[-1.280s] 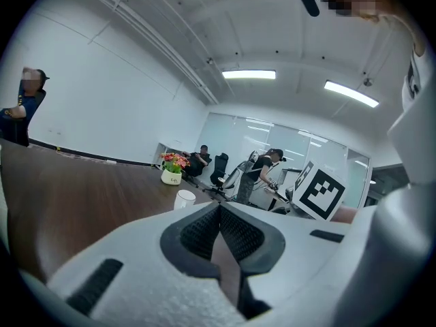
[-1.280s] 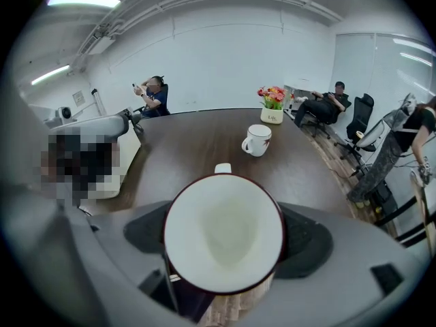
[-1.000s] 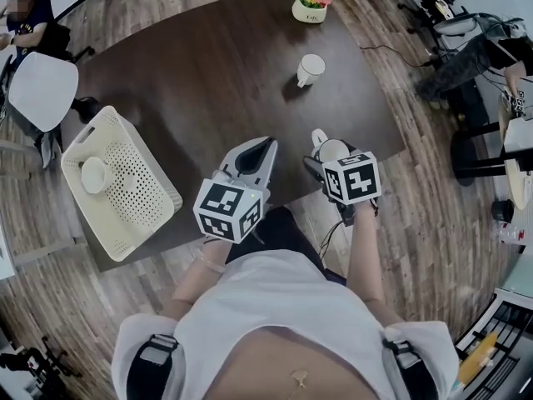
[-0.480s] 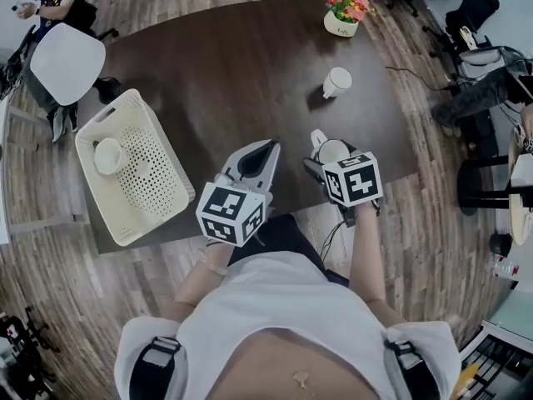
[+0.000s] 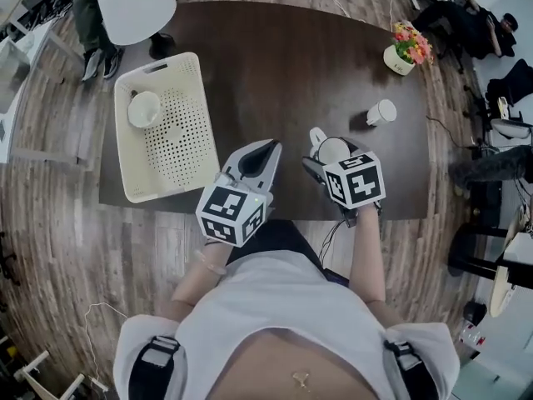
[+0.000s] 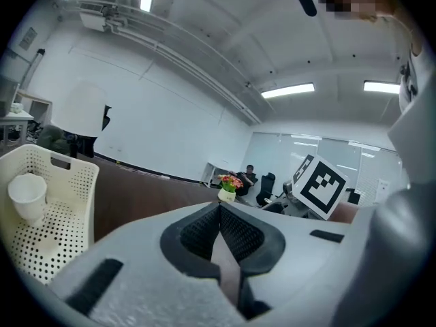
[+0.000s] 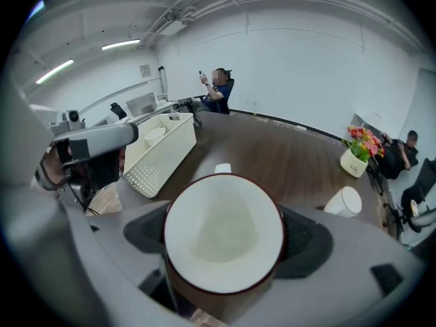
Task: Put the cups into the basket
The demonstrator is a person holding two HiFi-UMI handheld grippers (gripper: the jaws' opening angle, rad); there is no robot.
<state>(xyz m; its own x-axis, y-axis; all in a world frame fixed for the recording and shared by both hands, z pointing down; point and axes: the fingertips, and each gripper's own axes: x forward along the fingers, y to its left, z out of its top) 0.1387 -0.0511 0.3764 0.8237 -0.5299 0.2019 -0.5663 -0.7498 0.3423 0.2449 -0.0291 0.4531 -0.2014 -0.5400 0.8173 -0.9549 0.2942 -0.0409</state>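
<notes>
My right gripper (image 5: 330, 153) is shut on a cup (image 5: 332, 149) with a white inside and a dark red outside, held over the near edge of the dark table (image 5: 275, 65). The right gripper view looks straight into this cup (image 7: 223, 231), which sits between the jaws of the right gripper (image 7: 225, 245). My left gripper (image 5: 259, 152) is shut and holds nothing, and its jaws (image 6: 219, 213) meet at the tip. The white perforated basket (image 5: 196, 98) stands at the table's left with one white cup (image 5: 144, 108) in it. Another white cup (image 5: 381, 112) lies on its side at the right.
A pot of flowers (image 5: 405, 50) stands at the table's far right corner. A white chair (image 5: 136, 3) is behind the basket, and a seated person (image 7: 218, 87) is beyond the table. Dark chairs and cables are on the wooden floor at the right.
In the head view the table, the basket and the lying cup have slid to the right. Both grippers keep their place in the view, and the right one still holds the cup.
</notes>
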